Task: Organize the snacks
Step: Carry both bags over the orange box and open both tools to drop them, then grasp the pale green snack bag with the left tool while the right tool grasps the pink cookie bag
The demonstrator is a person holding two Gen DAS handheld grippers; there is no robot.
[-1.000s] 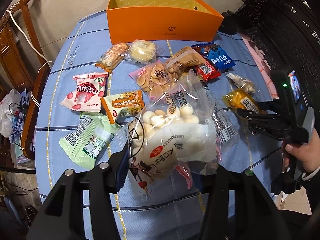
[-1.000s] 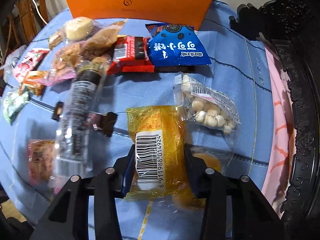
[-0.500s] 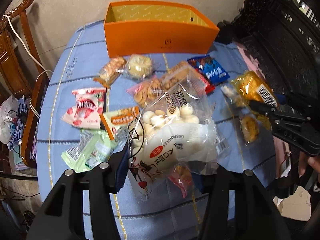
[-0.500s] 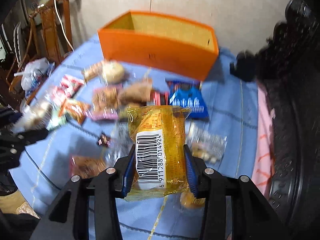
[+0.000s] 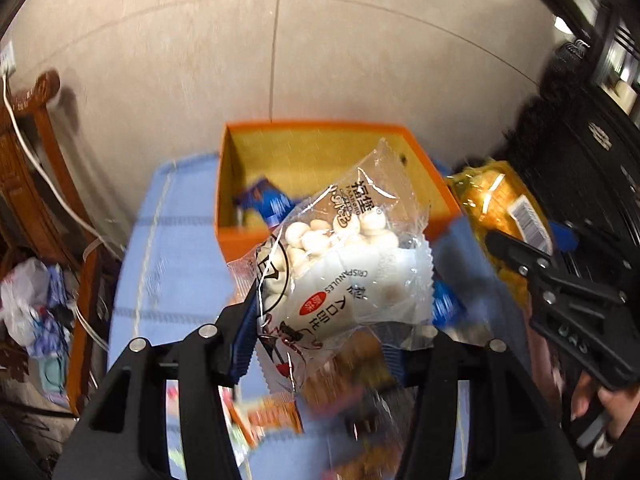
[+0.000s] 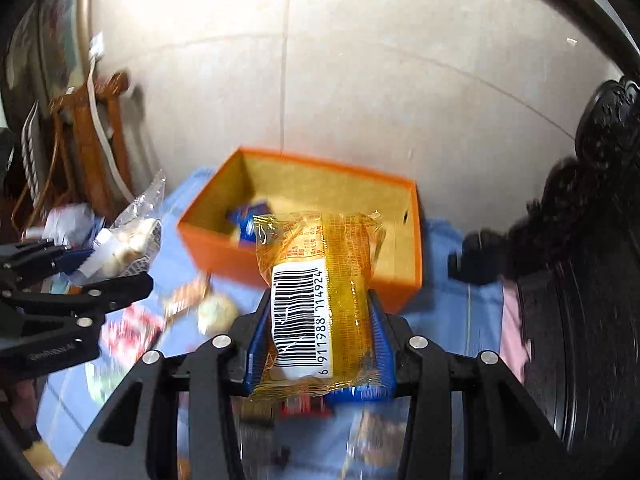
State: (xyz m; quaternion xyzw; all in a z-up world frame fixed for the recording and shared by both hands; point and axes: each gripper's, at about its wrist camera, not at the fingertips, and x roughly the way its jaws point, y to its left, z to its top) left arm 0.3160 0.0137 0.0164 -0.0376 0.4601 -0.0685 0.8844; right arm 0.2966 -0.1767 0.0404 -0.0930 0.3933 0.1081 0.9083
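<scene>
Left gripper (image 5: 324,328) clamped across the lower half of a clear packet of white puffed balls (image 5: 340,256), blue pads pressing the film on both sides, the packet's top standing up ahead of the fingers. Right gripper (image 6: 320,344) likewise clenched on a yellow barcode packet (image 6: 320,288), pinched at its lower middle with the crimped upper seam free beyond the fingertips. Straight ahead of both grippers and lower, an orange box (image 5: 240,248) open at the top, with a blue packet (image 5: 266,200) already lying inside near its left end. Below and behind the fingers, more loose snacks scattered on the blue-clothed surface (image 5: 176,248), blurred. Both held packets likely very light and air-cushioned, the film soft, crinkly and a little slick, so prone to twisting or sliding out if pinched at an edge. Best hold probably across the body, as now, where the contents give the pads something to bear on. White balls probably brittle, and whatever fills the yellow packet easily squashed, so light pressure only. Release best judged once each packet hangs above the box opening, clear of the near wall, one side each to avoid the grippers meeting.
</scene>
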